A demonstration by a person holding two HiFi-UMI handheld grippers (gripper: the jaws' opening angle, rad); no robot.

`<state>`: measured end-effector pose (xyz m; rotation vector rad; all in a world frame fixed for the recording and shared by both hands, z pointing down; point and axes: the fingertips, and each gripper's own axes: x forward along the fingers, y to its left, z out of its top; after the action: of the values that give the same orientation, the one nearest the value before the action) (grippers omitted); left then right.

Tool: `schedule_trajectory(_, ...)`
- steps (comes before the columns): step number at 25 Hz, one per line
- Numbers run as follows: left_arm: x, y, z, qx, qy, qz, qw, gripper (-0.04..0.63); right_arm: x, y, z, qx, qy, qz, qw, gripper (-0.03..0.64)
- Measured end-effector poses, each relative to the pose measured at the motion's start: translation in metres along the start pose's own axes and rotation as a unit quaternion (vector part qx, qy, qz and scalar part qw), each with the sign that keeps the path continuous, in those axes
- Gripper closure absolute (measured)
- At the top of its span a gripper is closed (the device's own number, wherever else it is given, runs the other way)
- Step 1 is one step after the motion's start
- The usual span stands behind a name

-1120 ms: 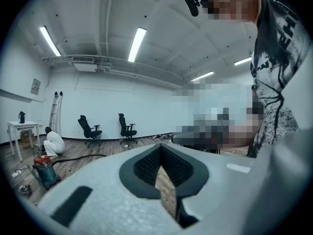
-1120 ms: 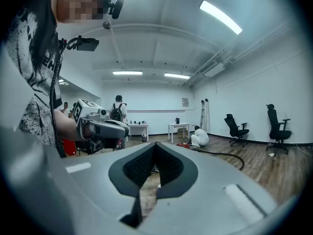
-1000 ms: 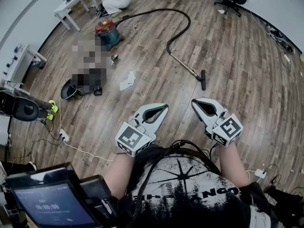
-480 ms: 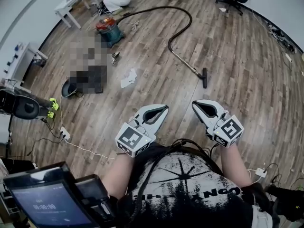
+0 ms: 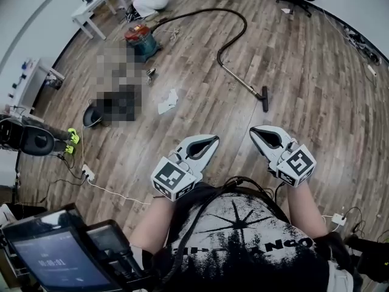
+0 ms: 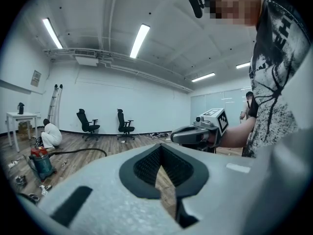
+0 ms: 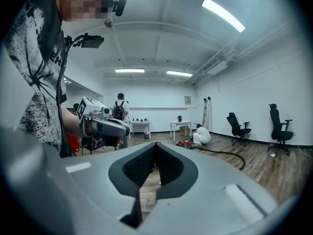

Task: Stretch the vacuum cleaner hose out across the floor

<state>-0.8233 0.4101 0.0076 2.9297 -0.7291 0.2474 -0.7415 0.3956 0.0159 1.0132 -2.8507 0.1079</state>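
Almost no change from a second ago. Only a tiny slide of the whole head view, and of both tools with it. Still standing well away from the red and blue vacuum cleaner (image 5: 141, 39). Still holding the left gripper (image 5: 211, 140) and the right gripper (image 5: 256, 130) out in front, side by side, far on the near side of the vacuum cleaner. Both with jaws pressed together, with nothing at all between them.

Now for the black hose (image 5: 219, 8). Starts at the vacuum cleaner, runs off to the right of it along the wood floor (image 5: 200, 72), then bends back in a big hook. Same bend as before, not pulled straight yet. Ends in a thin metal pipe (image 5: 243, 81) with the floor brush (image 5: 264, 99) at the tip, well to the right of the vacuum cleaner and nearer to the grippers.

Means no real start on the job yet, most likely. Probably need to walk over, open one gripper, take hold of the pipe or the hose, and pull away from the vacuum cleaner.
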Motion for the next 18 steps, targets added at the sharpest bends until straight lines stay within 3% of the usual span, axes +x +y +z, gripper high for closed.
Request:
schedule_trajectory(6,0.004,-0.001,0.001,-0.009,0.0,-0.008,0.9999,0.594,-0.001,0.0,0.0,-0.025,0.007,0.005,1.0,0.611)
schedule_trajectory(18,-0.001,0.0,-0.001,-0.024,-0.001,-0.004,0.9997,0.594,-0.002,0.005,-0.002,-0.011,0.008,0.004,1.0,0.611)
